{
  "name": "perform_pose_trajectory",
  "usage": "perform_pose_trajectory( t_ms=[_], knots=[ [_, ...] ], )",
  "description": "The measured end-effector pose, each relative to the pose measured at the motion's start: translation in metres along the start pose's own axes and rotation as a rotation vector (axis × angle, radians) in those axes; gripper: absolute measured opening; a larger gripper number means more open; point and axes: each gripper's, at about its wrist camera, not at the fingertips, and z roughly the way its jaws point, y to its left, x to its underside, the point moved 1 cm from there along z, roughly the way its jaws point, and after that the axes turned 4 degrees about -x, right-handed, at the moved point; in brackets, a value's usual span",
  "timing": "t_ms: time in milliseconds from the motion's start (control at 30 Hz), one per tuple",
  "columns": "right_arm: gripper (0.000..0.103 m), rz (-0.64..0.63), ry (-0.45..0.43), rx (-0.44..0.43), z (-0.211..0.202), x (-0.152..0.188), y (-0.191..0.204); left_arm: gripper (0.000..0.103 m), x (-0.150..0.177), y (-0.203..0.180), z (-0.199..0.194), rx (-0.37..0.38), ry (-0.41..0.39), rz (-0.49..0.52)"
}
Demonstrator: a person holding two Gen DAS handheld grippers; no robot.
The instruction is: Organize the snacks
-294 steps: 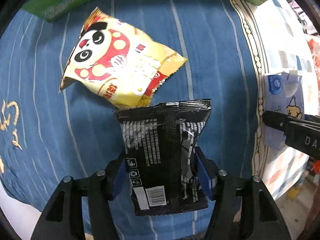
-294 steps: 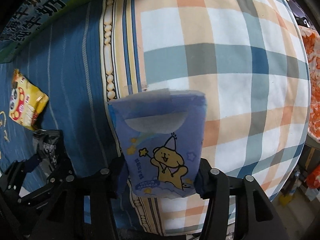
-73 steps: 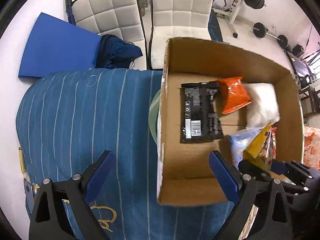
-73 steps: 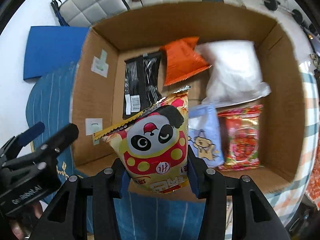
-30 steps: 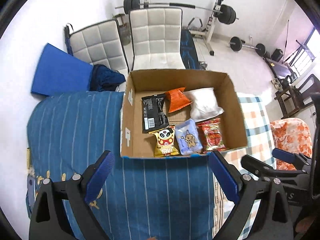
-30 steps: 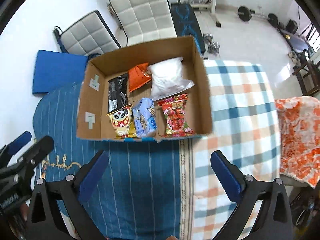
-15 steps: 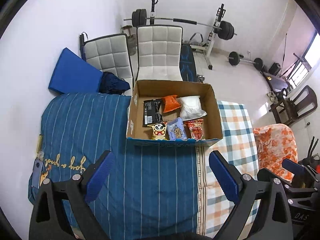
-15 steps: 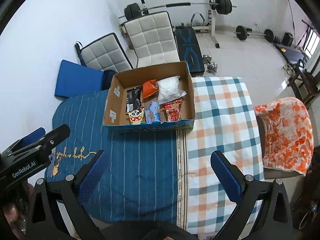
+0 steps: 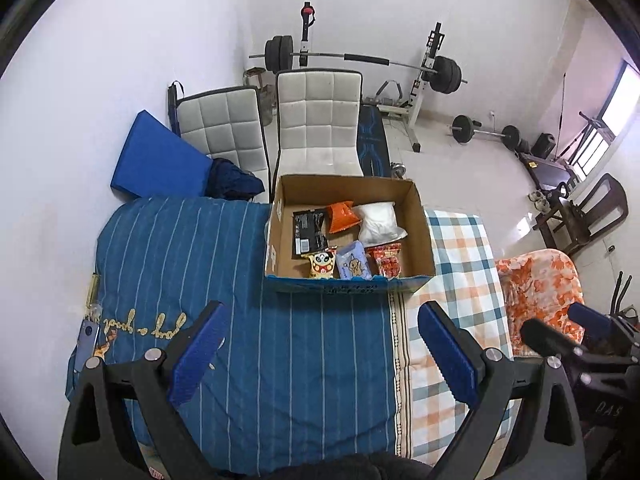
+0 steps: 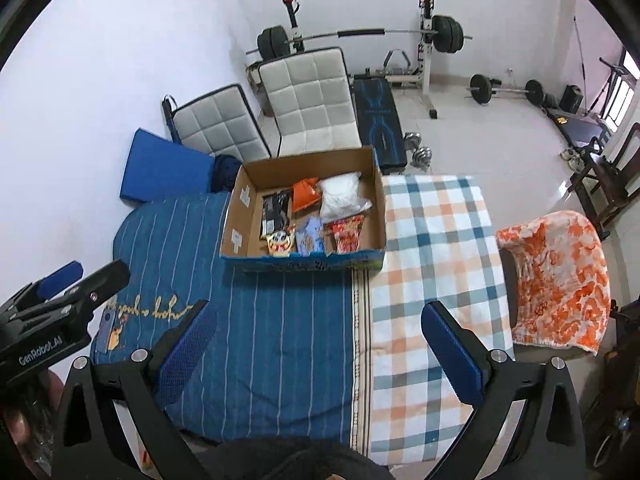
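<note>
Luckily both claws, left claw (image 9: pixel 322 350) and right claw (image 10: pixel 320 346), are wide open and empty, so only a bump could tip the brown cardboard box (image 9: pixel 423 227) of snack packets off the striped blue bed cover (image 9: pixel 180 248).

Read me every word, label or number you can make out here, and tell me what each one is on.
"GenRobot.AI": on the left gripper, seen from the right wrist.
"DAS": on the right gripper, seen from the left wrist; faint, may be cut off.
Gold script on the blue cover: upside down, unreadable.
Print on the box front: too small.
Barcode and text on the black packet: too small.
Print on the panda packet and red packet: too small.
</note>
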Motion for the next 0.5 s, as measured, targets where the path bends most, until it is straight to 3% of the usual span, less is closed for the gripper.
perform_pose_trajectory(
  t_ms=[500],
  knots=[
    [0.103,-0.023,-0.106,0.076,-0.024,-0.027,0.014,0.097,-0.014,0.004,-0.019,-0.012,-0.08,0.005]
  ],
)
